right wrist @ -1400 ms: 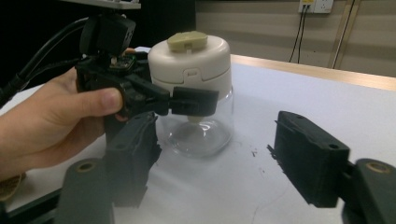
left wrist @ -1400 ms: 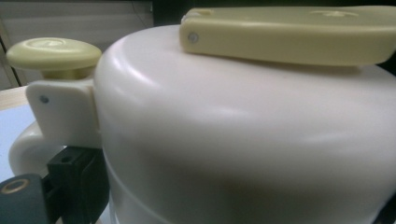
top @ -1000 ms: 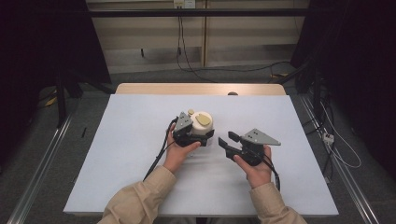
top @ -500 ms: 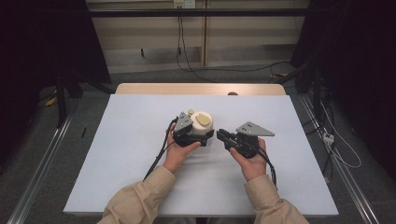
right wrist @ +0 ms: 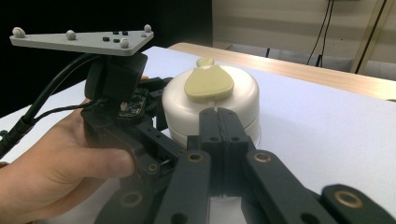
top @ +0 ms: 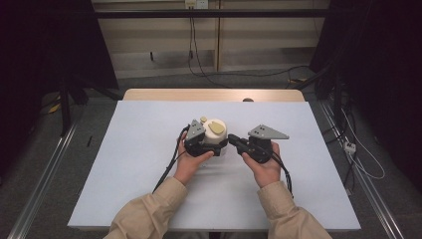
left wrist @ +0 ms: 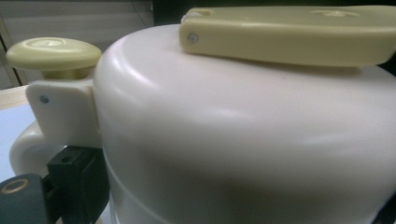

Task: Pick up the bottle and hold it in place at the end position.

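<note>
Right gripper view shows the right gripper's (right wrist: 219, 122) jaws just closed empty beside the squat cream plastic lidded pot (right wrist: 212, 100), which the left gripper (top: 206, 144) seemingly clamps, so a nudge could skid it.

Glossy smooth cream plastic pot (top: 215, 133) with matt yellowish lid handle (right wrist: 208, 83); matt pale counter (top: 308, 169), wooden edge at 12 o'clock.

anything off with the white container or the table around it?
Nothing stands out. The white container stands upright on the table, yellowish lid tab flat on top, no spill or damage visible. The left gripper clamps its side; the right gripper is shut, empty, beside it.
</note>
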